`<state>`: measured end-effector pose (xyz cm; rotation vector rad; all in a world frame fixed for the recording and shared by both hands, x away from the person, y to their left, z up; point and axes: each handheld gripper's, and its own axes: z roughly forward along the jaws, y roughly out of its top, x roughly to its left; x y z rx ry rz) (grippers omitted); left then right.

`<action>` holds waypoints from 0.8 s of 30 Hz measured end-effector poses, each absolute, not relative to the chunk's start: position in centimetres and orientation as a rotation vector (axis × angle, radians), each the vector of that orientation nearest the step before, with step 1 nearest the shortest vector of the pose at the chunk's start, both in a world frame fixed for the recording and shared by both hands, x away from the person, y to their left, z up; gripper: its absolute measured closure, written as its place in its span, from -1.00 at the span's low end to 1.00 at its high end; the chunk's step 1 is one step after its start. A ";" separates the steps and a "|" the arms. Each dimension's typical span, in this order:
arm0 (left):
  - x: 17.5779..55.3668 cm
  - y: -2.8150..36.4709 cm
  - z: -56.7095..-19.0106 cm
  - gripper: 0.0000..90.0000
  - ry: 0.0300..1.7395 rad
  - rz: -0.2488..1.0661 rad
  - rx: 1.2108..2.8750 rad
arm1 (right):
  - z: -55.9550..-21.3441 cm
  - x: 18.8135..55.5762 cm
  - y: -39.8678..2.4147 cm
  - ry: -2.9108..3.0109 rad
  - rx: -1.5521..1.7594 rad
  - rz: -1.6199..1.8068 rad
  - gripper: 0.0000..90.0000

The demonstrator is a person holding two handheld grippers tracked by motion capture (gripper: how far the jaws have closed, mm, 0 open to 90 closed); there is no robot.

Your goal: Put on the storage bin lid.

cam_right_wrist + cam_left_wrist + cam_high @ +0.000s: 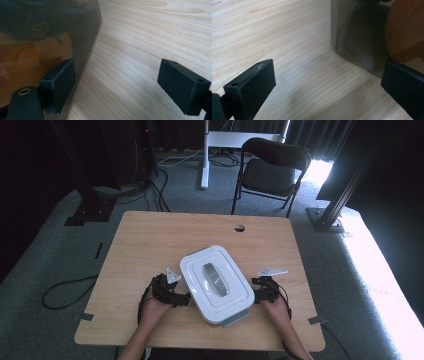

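A white lidded box point(216, 282) with a grey handle point(212, 279) on its lid sits on the wooden table point(150, 240), near the front middle. My left gripper point(186, 299) is at the box's left side, open, its jaws wide apart over bare wood. In the left gripper view the box's translucent wall point(357, 37) stands just ahead of the left gripper point(329, 82), something orange point(404, 32) showing through it. My right gripper point(256, 295) is at the box's right side, also open. In the right gripper view one jaw of the right gripper point(116, 82) lies against the box wall point(50, 32).
A round cable hole point(239, 228) is near the table's far edge. A black folding chair point(272, 170) and a white desk leg point(205, 155) stand beyond the table. Black frame posts point(85, 185) flank it, and a cable point(65, 292) loops on the carpet at left.
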<state>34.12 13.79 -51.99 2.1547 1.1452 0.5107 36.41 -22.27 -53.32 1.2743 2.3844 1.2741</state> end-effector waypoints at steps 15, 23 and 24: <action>35.3 13.5 -52.0 -1.00 1.135 0.516 2.157 | -53.1 35.0 -22.5 2.401 1.223 1.290 -0.64; 35.7 13.4 -51.9 -1.00 1.132 0.533 2.167 | -53.1 34.1 -22.3 2.439 1.173 1.297 -0.64; 35.8 13.4 -51.9 -1.00 1.134 0.531 2.165 | -53.0 33.9 -22.2 2.451 1.161 1.299 -0.64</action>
